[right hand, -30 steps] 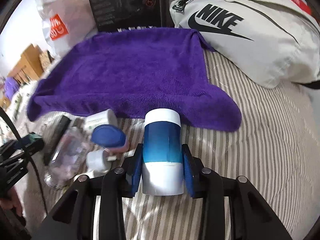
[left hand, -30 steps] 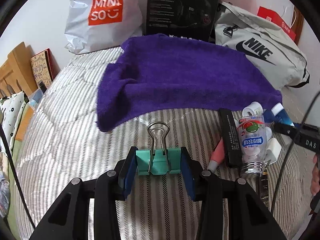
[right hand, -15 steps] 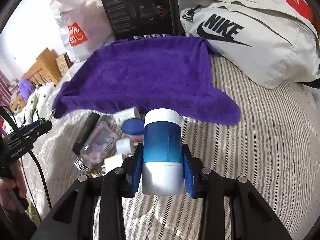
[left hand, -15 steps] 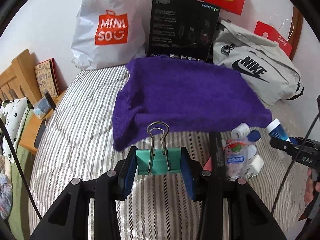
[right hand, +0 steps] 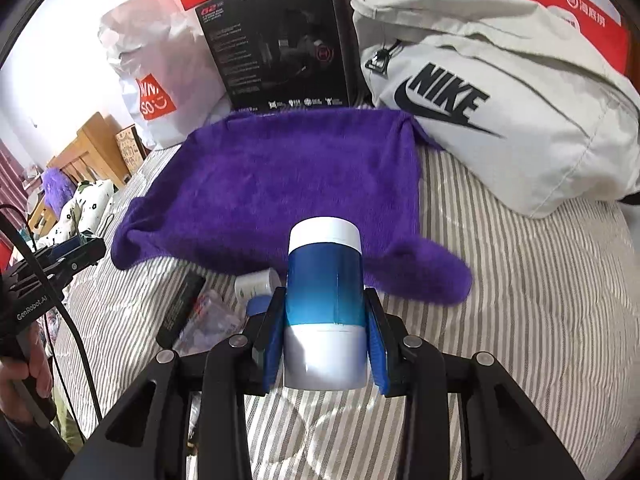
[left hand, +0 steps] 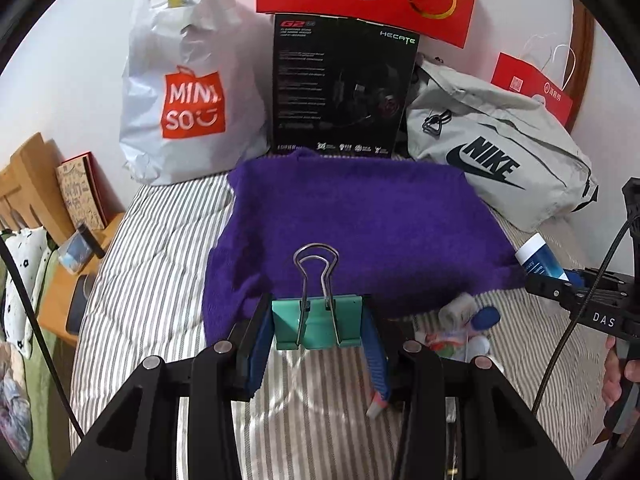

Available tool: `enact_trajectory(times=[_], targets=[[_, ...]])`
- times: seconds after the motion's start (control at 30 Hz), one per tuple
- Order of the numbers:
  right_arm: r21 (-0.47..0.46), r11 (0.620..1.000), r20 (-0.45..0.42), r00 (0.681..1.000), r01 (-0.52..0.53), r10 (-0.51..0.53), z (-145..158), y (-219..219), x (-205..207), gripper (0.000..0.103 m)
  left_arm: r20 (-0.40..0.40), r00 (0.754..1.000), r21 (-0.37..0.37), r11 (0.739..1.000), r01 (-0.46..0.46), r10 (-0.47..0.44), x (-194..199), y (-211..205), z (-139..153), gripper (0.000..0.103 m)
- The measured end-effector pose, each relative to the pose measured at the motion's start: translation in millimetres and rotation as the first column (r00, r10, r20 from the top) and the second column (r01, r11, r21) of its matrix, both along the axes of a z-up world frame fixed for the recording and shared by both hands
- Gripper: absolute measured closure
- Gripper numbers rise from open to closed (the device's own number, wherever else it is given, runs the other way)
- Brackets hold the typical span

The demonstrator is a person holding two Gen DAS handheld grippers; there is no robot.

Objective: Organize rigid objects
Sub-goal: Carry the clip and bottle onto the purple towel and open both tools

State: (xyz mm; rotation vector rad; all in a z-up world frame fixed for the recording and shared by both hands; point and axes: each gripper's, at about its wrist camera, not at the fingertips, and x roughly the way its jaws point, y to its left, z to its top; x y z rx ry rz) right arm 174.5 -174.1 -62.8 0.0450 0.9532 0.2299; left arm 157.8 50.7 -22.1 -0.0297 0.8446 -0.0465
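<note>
Here the left gripper [left hand: 318, 326] has its fingers clamped on the sides of a teal binder clip [left hand: 317, 327], held above the striped bed [left hand: 160, 240] with its wire handles pointing toward the purple towel [left hand: 360, 224]. The right gripper [right hand: 325, 334] has its fingers clamped on a blue-and-white bottle [right hand: 325, 300], also held above the bed, just in front of the towel's near edge. A small pile of other items [right hand: 208, 312] lies on the bed, near the towel's front edge and between the two grippers.

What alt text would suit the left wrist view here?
The left gripper clamps a teal binder clip, wire handles up, above a striped bedcover. Beyond lies a purple towel; small items sit to the right.
</note>
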Motion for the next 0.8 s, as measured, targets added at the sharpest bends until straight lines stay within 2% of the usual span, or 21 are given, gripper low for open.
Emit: enact_trajectory(times=[0.37,0.8], targets=[[-0.016,1.0,0.003,1.0,-0.009,0.009,6.7,5.3,50.6,0.067,-0.008,1.0,0.001,1.0,0.016,-0.016,57.3,-4.1,2.2,0.063],[-0.021,0.999,-0.019,0.999,-0.045,0.044,-1.1,19.3,135.1,0.067,-0.054,0.998,-0.023,0.999,0.031,-0.032,141.2,-12.2,-17.8,0.063]])
